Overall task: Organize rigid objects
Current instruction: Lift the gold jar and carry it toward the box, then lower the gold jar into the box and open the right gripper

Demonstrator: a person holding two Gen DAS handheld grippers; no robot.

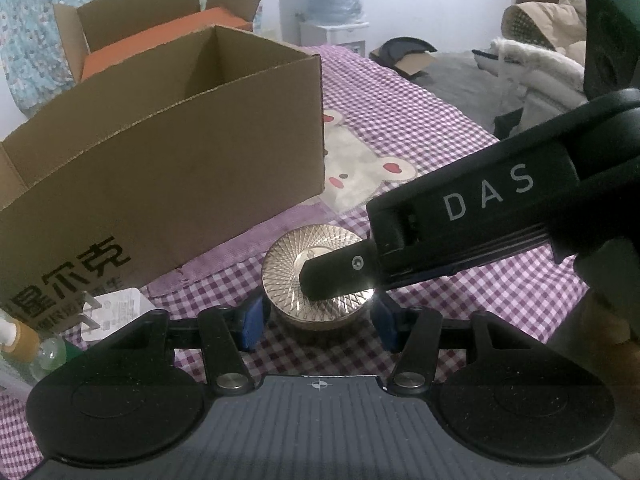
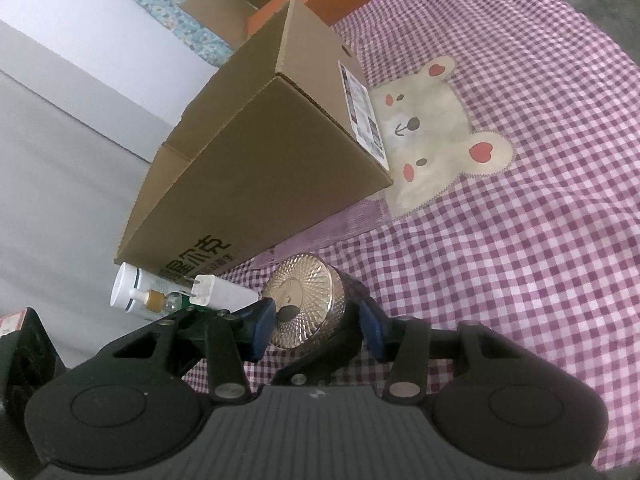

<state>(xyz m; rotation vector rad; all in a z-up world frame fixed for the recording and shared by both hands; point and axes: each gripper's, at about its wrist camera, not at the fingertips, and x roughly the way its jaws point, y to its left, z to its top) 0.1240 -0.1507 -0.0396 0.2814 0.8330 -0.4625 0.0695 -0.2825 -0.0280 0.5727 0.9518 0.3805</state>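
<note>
Nearest you in the left wrist view, your left gripper [image 1: 318, 320] has its blue pads [image 1: 251, 326] spread wide on either side of the round gold jar [image 1: 316, 280] — one pad at its nine o'clock, the other at its three o'clock; I cannot tell whether either touches its wall. The jar stands upright on the purple checked blanket [image 1: 480, 296], patterned lid up. Across that lid lies one black finger of your right gripper [image 1: 340, 276], reaching in from three o'clock (the body behind it reads "DAS").

From the right wrist view, your right gripper [image 2: 316, 326] is wide apart too, the jar [image 2: 308, 304] sitting between its fingers with the lid facing the left pad; whether it is actually squeezed I cannot tell.

At the jar's nine o'clock in the same view, small things lie bunched against the carton's foot: a white tube [image 2: 160, 292], a small dropper bottle [image 2: 156, 302] and a white plug adapter [image 2: 204, 290].

Just beyond the jar, at eleven o'clock, stands the open cardboard box [image 1: 180, 152], black characters printed on its near wall. Behind it sits an orange box [image 1: 160, 40] inside another opened carton. At one o'clock on the blanket — a bear appliqué [image 1: 360, 168].
</note>
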